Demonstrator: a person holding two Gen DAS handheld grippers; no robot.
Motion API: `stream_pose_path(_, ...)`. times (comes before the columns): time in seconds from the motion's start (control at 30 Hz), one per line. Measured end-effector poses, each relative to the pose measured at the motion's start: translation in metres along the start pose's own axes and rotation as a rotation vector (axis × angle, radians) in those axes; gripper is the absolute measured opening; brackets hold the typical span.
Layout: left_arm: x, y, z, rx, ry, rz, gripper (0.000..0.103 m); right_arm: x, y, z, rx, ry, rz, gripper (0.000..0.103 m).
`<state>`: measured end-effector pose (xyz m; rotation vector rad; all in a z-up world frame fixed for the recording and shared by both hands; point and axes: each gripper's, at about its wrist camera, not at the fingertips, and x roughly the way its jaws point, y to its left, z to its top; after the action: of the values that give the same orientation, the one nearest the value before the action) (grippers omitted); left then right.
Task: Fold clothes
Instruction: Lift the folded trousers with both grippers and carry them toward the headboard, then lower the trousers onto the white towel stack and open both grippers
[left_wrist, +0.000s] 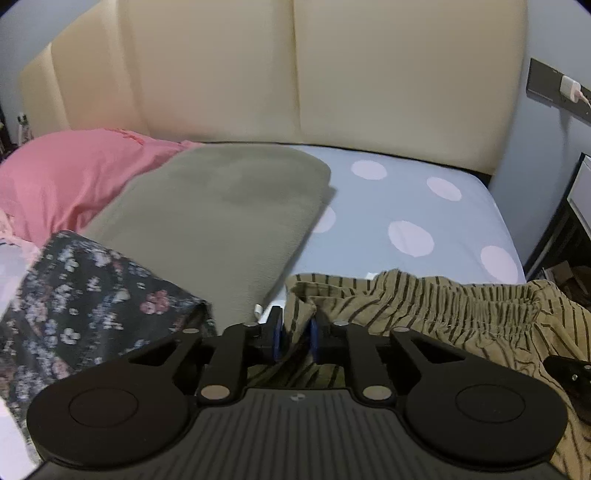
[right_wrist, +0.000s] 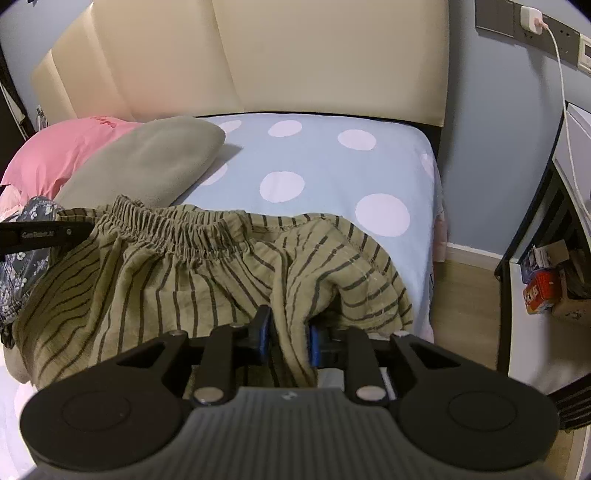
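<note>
The left gripper (left_wrist: 294, 334) is clamped on one waistband corner of the striped olive shorts (right_wrist: 192, 273), at bottom centre of its view; the right gripper (right_wrist: 285, 338) pinches bunched fabric of the same shorts, which spread across the lower half of the frame over the polka-dot sheet (right_wrist: 317, 173), beside a grey pillow (left_wrist: 221, 218)

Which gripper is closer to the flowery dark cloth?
Left. The left gripper pinches the striped shorts right beside the flowery dark cloth; the right gripper grips the shorts' far side.
</note>
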<state>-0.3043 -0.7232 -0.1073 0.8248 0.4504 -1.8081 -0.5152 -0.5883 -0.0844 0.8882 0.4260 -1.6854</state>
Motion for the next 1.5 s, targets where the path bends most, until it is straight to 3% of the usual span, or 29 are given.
stream_pose_path(0.13,-0.028,0.004,0.002,-0.013,-0.042,0.022,0.039,-0.018,0.000,0.004,0.026,-0.023,-0.019,0.036)
stream_pose_path(0.23,-0.047,0.008,0.001,-0.005,-0.064,0.031,0.039,-0.037,-0.003,0.004,0.047,-0.086,-0.029,0.051)
stream_pose_path(0.3,-0.058,0.010,0.001,0.000,-0.074,0.024,0.039,-0.049,-0.005,0.002,0.043,-0.151,-0.052,0.052)
stream_pose_path(0.33,-0.061,0.011,0.000,0.002,-0.075,0.016,0.037,-0.055,-0.006,0.001,0.041,-0.183,-0.064,0.050)
stream_pose_path(0.4,-0.064,0.011,-0.002,0.003,-0.063,-0.018,0.020,-0.062,-0.010,0.000,0.054,-0.223,-0.002,0.039)
stream_pose_path(0.47,-0.064,0.009,-0.007,0.015,-0.064,-0.047,0.018,-0.063,-0.012,0.000,0.067,-0.236,0.089,0.026)
stream_pose_path(0.6,-0.048,0.005,-0.026,0.017,-0.037,-0.088,0.015,-0.040,-0.007,0.000,0.059,-0.165,0.246,0.019)
stream_pose_path(0.73,-0.023,0.011,-0.041,-0.001,-0.001,-0.087,0.015,-0.008,-0.005,-0.001,0.066,-0.087,0.230,0.018)
stream_pose_path(0.87,0.004,0.017,-0.047,-0.020,0.025,-0.029,0.012,0.014,-0.013,0.002,0.114,-0.039,0.152,0.002)
stream_pose_path(0.97,0.011,0.025,-0.049,-0.073,0.026,-0.031,0.012,0.015,-0.013,0.005,0.144,-0.032,0.149,0.002)
stream_pose_path(1.1,-0.010,0.030,-0.053,-0.081,-0.028,-0.039,0.014,-0.007,-0.009,0.006,0.112,-0.068,0.156,0.016)
stream_pose_path(1.17,-0.025,0.034,-0.058,-0.089,-0.046,-0.037,0.015,-0.024,-0.013,0.000,0.098,-0.088,0.165,0.030)
stream_pose_path(1.33,-0.055,0.051,-0.068,-0.181,-0.043,-0.037,0.021,-0.067,-0.023,-0.014,0.068,-0.125,0.188,0.036)
stream_pose_path(1.5,-0.073,0.050,-0.082,-0.158,-0.009,-0.015,0.026,-0.086,-0.029,-0.043,0.028,-0.046,0.205,0.039)
